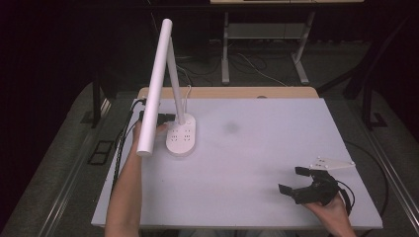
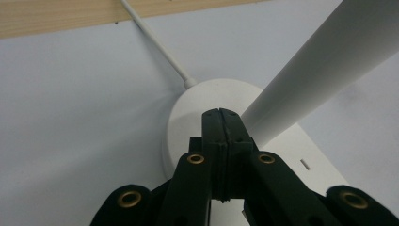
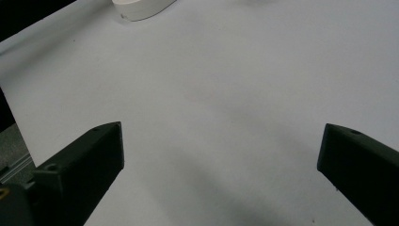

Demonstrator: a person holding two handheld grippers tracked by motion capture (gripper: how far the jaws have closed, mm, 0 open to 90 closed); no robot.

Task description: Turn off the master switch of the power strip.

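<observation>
Forearms enter from the near edge of the white surface (image 1: 257,148). Desk lamp (image 1: 168,79) stands at far left, its oval base (image 1: 181,136) flat, its long head overhanging. Left hand-held gripper (image 2: 219,115), jaws clenched together on nothing, noses the base top, likely pressing a control: push straight down, lightly. Right hand-held gripper (image 1: 299,180) rests released, well apart.

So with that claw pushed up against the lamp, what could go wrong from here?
The left claw, jaws shut, sits at the lamp base beside the stem. A push too hard might slide or tip the tall lamp. Its white cord runs off the back of the table and could snag. The right claw rests open, well clear.
</observation>
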